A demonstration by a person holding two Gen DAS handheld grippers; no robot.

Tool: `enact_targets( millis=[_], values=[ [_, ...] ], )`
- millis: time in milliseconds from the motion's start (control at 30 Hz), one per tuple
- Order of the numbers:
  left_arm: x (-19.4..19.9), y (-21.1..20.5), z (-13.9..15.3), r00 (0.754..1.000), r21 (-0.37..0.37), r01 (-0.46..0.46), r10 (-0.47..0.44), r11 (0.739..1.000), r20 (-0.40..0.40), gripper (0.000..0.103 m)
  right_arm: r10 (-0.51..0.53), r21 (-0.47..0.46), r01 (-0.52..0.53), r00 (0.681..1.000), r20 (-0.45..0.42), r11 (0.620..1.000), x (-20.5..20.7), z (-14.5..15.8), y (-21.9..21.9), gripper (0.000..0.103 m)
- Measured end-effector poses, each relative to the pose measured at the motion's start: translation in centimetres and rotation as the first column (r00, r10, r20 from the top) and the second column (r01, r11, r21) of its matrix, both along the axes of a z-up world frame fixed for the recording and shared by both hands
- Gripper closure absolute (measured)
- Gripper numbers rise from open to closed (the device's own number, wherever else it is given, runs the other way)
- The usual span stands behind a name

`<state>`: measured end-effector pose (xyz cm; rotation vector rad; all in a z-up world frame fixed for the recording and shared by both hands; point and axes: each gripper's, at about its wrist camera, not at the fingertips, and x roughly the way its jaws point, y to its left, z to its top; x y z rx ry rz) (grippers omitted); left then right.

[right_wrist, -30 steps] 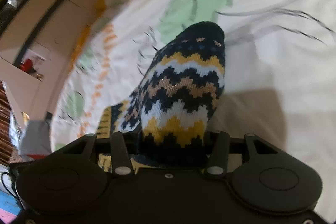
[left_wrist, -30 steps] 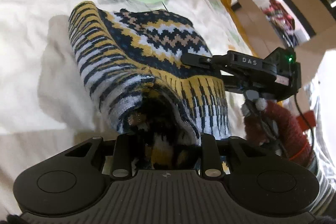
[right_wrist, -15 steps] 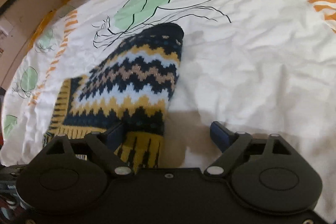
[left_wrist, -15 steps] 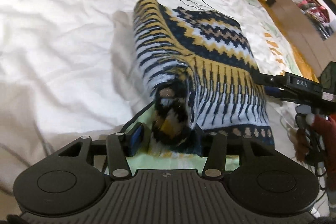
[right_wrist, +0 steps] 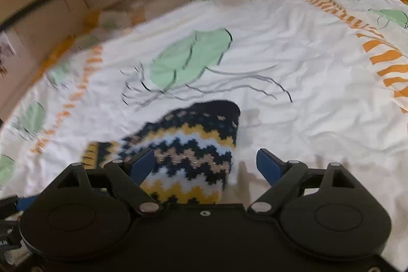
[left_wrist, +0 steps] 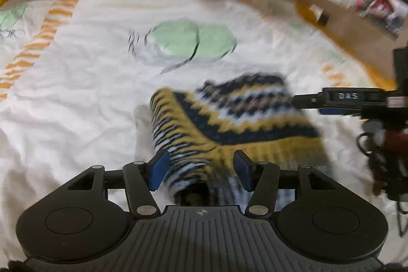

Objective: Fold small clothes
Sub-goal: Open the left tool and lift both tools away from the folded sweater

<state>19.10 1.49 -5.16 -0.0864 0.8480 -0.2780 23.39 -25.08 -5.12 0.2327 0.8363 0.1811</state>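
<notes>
You are at the release that ends a fold. The small knitted garment with navy, yellow and white zigzag bands [left_wrist: 237,119] lies doubled over on the white bedsheet printed with green leaves and orange stripes [left_wrist: 76,93], near its middle, and neither tool grips it.

Your left gripper [left_wrist: 200,167] has its blue pads on both sides of the rolled, striped near corner of the knit, but a gap shows at each pad, and the jaws are opening. So this corner is let go (the picture is blurred, so I cannot exclude a light brush on the left pad).

Your right gripper [right_wrist: 205,166] stands wide apart. Its left pad is over the edge of the knit and its right pad is over bare sheet; nothing is pinched between them. In the left wrist view you see this same tool [left_wrist: 354,100] just beside the far right edge of the garment.

In my judgement, the fold itself is made but not tidy: the near-left corner is bunched into a roll and not flat. The next move calls for clearing both tools off the cloth without dragging it, then deciding whether one more fold is needed. If you take the rolled corner again, pinch only the top layer, or the whole bundle may open.
</notes>
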Motion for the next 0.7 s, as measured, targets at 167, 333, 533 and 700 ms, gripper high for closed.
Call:
enact_targets(
  millis=[167, 333, 533, 700],
  values=[
    [1.2, 0.6, -2.7, 0.995, 0.047, -0.043, 0.047, 0.998, -0.089, 0.032, -0.002, -0.080, -0.003, 0.997, -0.072, 0.997, 0.5, -3.3, 0.6, 0.004],
    [0.5, 0.7, -0.7, 0.995, 0.065, -0.062, 0.067, 0.996, -0.077, 0.031, -0.030, -0.042, 0.028, 0.999, -0.037, 0.999, -0.6, -1.4, -0.3, 0.003],
    [-0.4, 0.0, 1.2, 0.994, 0.060, -0.078, 0.083, 0.995, -0.076, 0.026, -0.059, 0.048, 0.055, 0.995, 0.085, 0.997, -4.7, 3.6, -0.9, 0.001],
    [-1.4, -1.2, 2.6, 0.996, 0.074, -0.076, 0.080, 0.994, -0.048, 0.025, -0.056, 0.085, 0.047, 0.993, 0.107, 0.995, -7.7, 5.4, -0.5, 0.000]
  ],
)
